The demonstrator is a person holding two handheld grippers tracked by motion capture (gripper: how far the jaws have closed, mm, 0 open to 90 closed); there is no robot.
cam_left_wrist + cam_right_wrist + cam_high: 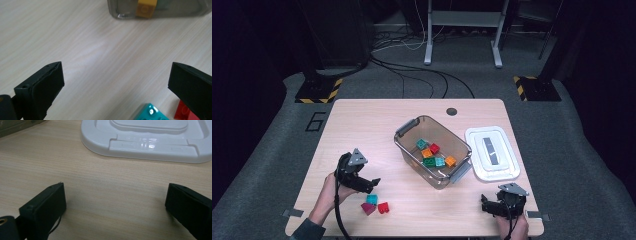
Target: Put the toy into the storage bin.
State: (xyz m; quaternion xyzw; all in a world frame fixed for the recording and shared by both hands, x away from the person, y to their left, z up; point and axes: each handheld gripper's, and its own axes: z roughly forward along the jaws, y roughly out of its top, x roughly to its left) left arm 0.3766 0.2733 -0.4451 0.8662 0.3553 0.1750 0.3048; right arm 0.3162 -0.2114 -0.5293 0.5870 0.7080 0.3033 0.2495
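Note:
Three loose bricks lie near the table's front left: a teal brick [372, 199], a red brick [383, 207] and a dark red brick [367, 208]. My left gripper [371, 184] hovers just above and behind them, open with nothing between its jaws. In the left gripper view the teal brick [150, 113] and red brick [182, 113] show at the bottom edge, near the right jaw. A clear plastic bin [404, 145] at mid-table holds several coloured bricks. My right gripper [486, 204] rests open at the front right, with bare wood between its jaws.
A white lid [476, 150] lies flat to the right of the bin, and its near rim [150, 147] lies ahead of the right gripper. An orange brick [146, 8] shows through the bin's wall [175, 11]. A dark round hole [452, 111] sits near the table's far edge.

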